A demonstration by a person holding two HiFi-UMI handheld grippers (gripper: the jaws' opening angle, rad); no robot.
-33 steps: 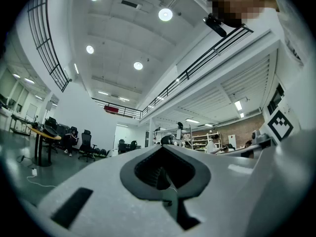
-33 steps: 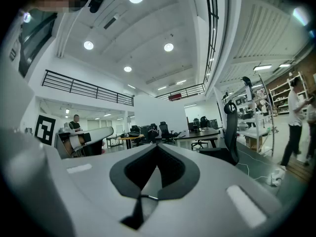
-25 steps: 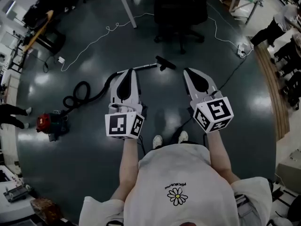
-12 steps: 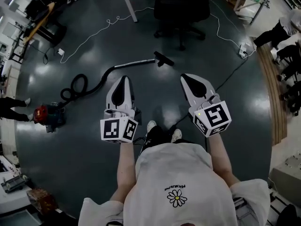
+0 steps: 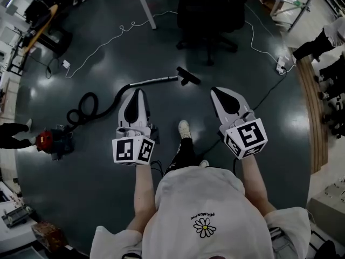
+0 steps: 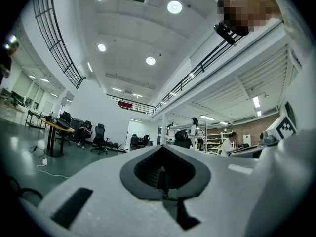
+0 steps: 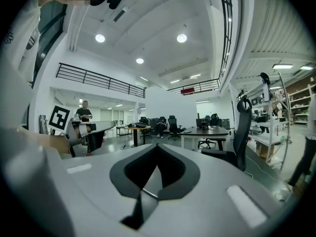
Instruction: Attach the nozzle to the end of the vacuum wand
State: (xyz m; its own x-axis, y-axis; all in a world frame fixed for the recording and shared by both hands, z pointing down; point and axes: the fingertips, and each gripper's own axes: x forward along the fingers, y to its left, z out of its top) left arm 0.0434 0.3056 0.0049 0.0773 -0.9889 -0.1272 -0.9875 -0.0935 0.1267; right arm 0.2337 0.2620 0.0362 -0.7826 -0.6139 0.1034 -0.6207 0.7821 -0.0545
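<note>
On the dark floor ahead lies the silver vacuum wand (image 5: 153, 81). A black nozzle (image 5: 188, 75) sits at its right end; whether the two are joined I cannot tell. A black hose (image 5: 89, 108) curls from the wand back to the red vacuum body (image 5: 50, 142) at the left. My left gripper (image 5: 137, 92) is held in the air short of the wand, shut and empty. My right gripper (image 5: 216, 90) hovers to the right of the nozzle, also shut with nothing in it. In the gripper views the left gripper (image 6: 163, 174) and right gripper (image 7: 150, 179) look out level across the hall.
A black office chair (image 5: 207, 12) and a white table leg (image 5: 144, 7) stand beyond the nozzle. A white cable (image 5: 110, 41) snakes over the floor, and another runs to a power strip (image 5: 280, 65) at the right. My shoe (image 5: 184, 127) is stepping forward. People stand at the right edge (image 5: 323, 39).
I have walked a step toward the wand, one foot now out in front. Both grippers have come slightly lower and stay shut. The wand and nozzle lie as before.
</note>
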